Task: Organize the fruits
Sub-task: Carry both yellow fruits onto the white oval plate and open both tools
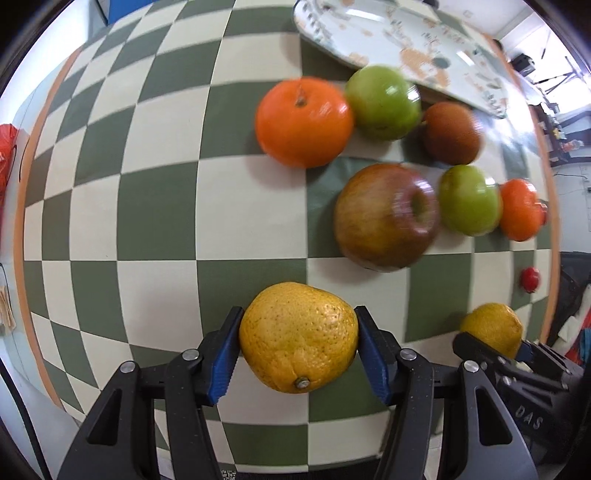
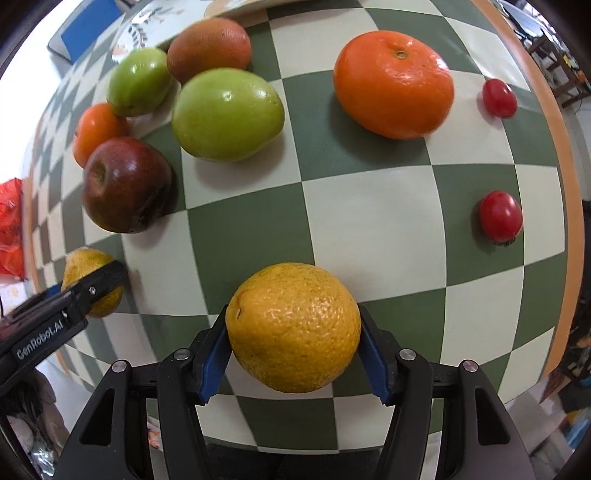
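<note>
My left gripper (image 1: 298,341) is shut on a yellow orange (image 1: 298,336), held above the checkered table. My right gripper (image 2: 293,332) is shut on a second yellow orange (image 2: 293,326); it also shows at the right of the left wrist view (image 1: 493,328). Ahead lie a bright orange tangerine (image 1: 303,122), two green apples (image 1: 384,101) (image 1: 469,199), a red apple (image 1: 386,218), a brown fruit (image 1: 450,133) and a second tangerine (image 1: 521,208). In the right wrist view I see the tangerine (image 2: 393,83), green apples (image 2: 227,114) (image 2: 140,81), red apple (image 2: 127,184) and brown fruit (image 2: 208,48).
A patterned plate (image 1: 388,33) lies at the far side of the table. Two small red tomatoes (image 2: 500,218) (image 2: 499,98) sit near the table's right edge. A red bag (image 2: 11,225) is off the left edge. The green and cream checkered cloth (image 2: 369,206) covers the table.
</note>
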Available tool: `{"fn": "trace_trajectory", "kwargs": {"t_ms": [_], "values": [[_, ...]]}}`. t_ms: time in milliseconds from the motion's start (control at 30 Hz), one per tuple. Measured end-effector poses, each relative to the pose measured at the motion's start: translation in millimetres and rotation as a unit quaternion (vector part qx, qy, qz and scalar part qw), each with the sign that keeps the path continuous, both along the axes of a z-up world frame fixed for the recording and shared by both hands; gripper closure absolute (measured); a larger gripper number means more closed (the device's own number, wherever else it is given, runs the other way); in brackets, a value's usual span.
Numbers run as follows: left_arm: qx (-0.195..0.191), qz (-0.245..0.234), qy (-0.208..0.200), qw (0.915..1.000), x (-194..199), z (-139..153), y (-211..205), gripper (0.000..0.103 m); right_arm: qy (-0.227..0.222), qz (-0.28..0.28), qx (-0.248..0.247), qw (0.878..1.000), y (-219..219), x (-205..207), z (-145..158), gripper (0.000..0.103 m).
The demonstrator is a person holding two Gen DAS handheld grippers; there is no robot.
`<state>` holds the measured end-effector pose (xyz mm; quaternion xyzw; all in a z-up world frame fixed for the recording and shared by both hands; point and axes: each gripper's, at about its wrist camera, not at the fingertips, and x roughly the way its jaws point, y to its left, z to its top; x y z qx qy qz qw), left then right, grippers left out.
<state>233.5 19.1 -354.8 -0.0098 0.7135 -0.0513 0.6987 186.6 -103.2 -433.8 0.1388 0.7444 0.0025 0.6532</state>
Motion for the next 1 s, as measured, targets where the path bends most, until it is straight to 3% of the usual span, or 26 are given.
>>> {"fn": "trace_trajectory", "kwargs": {"t_ms": [233, 333, 433, 533, 733, 900, 1000], "values": [[-0.041, 0.008, -0.043, 0.9982, 26, 76, -4, 0.047, -0.036, -0.024, 0.068, 0.997, -20, 13, 30, 0.038], [-0.060, 0.019, -0.057, 0.9964, 48, 100, -15, 0.047, -0.057, -0.029, 0.092, 0.994, -34, 41, 55, 0.038], [-0.081, 0.028, -0.055, 0.9948, 94, 111, -24, 0.047, -0.089, -0.027, 0.100, 0.991, -46, 82, 79, 0.038], [-0.095, 0.039, -0.042, 0.9939, 144, 104, -37, 0.047, -0.114, -0.028, 0.103, 0.988, -54, 138, 88, 0.038], [-0.106, 0.066, 0.020, 0.9919, 237, 44, -53, 0.047, -0.129, -0.002, 0.083, 0.988, -54, 250, 74, 0.038], [-0.105, 0.084, 0.047, 0.9898, 265, 15, -52, 0.047, -0.109, 0.031, 0.062, 0.992, -51, 310, 41, 0.038], [-0.112, 0.086, 0.059, 0.9882, 269, 7, -53, 0.046, -0.103, 0.045, 0.055, 0.992, -49, 321, 24, 0.038]]}}
